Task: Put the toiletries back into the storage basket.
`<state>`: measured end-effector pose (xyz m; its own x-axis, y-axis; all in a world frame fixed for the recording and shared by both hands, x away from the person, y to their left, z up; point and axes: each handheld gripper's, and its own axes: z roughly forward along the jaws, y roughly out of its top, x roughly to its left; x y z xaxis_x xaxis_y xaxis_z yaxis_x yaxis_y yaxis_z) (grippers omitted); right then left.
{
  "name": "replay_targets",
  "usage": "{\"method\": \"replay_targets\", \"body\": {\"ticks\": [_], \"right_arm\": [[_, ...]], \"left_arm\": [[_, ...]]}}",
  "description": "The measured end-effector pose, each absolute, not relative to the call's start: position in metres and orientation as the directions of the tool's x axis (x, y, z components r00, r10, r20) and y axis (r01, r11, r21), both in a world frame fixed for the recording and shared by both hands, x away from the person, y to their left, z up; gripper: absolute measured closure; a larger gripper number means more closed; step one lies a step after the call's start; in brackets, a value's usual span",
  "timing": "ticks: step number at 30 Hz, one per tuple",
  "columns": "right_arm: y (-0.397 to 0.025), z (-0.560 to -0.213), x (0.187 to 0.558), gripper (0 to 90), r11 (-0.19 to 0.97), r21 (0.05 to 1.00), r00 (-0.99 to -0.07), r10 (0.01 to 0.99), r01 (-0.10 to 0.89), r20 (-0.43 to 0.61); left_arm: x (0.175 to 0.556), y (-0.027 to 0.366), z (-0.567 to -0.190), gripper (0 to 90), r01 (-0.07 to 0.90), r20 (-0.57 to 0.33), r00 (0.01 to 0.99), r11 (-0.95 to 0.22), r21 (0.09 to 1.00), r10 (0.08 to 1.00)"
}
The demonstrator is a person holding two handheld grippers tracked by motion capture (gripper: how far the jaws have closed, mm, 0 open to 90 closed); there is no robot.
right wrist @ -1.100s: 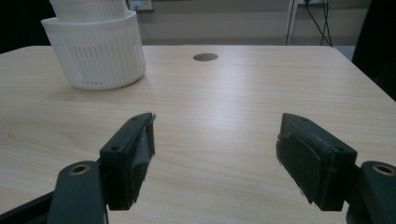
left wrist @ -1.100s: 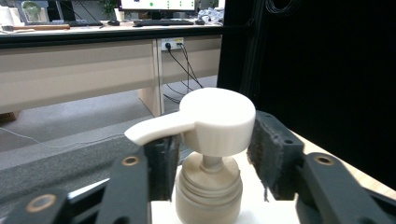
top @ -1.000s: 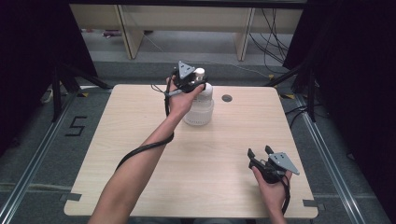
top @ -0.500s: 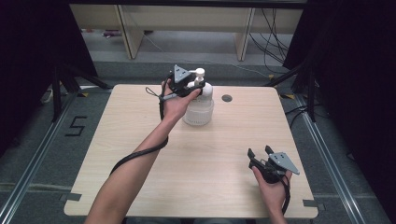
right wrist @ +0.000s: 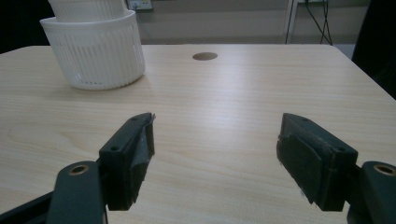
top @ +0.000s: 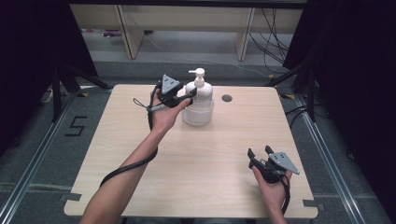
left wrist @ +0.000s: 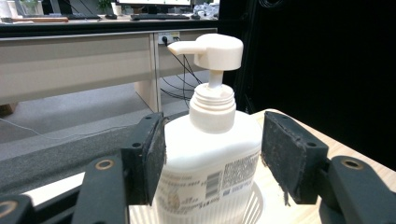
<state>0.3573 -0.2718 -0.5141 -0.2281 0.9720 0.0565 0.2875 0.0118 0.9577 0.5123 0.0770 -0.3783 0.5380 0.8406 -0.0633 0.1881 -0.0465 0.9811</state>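
Observation:
A white pump bottle (top: 200,91) stands in a white ribbed basket (top: 198,115) at the far middle of the table. My left gripper (top: 187,98) is at the bottle's left side, open. In the left gripper view its jaws straddle the bottle (left wrist: 210,158) at shoulder height. The left pad (left wrist: 156,158) is against or very near the bottle, and the right pad (left wrist: 285,158) stands clear of it. The pump head (left wrist: 209,46) rises above. My right gripper (top: 258,153) rests near the front right, open, with nothing between its jaws (right wrist: 219,140).
The wooden table (top: 140,154) has a round cable hole (top: 227,98) just right of the basket. In the right gripper view the basket (right wrist: 93,56) and the hole (right wrist: 204,56) lie ahead across bare wood. Shelving and cables stand beyond the far edge.
My left gripper has come away from the pump top, moving left and down to the bottle's shoulder; the pump head is now uncovered. The right gripper has not moved.

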Motion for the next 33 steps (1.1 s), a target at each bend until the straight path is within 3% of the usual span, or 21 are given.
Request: {"method": "replay_targets", "body": {"ticks": [18, 20, 24, 28, 33], "right_arm": [[-0.27, -0.513, 0.356, 28.0, -0.001, 0.95, -0.219, 0.973, 0.311, 0.073], [-0.27, -0.515, 0.358, 28.0, -0.013, 0.961, -0.233, 0.969, 0.277, 0.08], [-0.269, -0.513, 0.356, 28.0, -0.007, 0.949, -0.217, 0.973, 0.316, 0.079], [-0.271, -0.514, 0.357, 28.0, 0.025, 0.954, -0.218, 0.975, 0.297, 0.042], [-0.27, -0.513, 0.356, 28.0, -0.005, 0.949, -0.223, 0.972, 0.315, 0.079]], "left_arm": [[0.475, 0.115, -0.385, 39.0, 0.178, -0.074, 0.561, -0.034, 0.983, 0.824], [0.472, 0.121, -0.388, 39.0, 0.182, -0.078, 0.558, -0.03, 0.983, 0.826], [0.466, 0.132, -0.392, 39.0, 0.19, -0.094, 0.554, -0.016, 0.982, 0.828], [0.463, 0.141, -0.397, 39.0, 0.197, -0.099, 0.542, -0.012, 0.98, 0.834], [0.456, 0.15, -0.406, 39.0, 0.194, -0.088, 0.534, -0.02, 0.981, 0.841]]}}
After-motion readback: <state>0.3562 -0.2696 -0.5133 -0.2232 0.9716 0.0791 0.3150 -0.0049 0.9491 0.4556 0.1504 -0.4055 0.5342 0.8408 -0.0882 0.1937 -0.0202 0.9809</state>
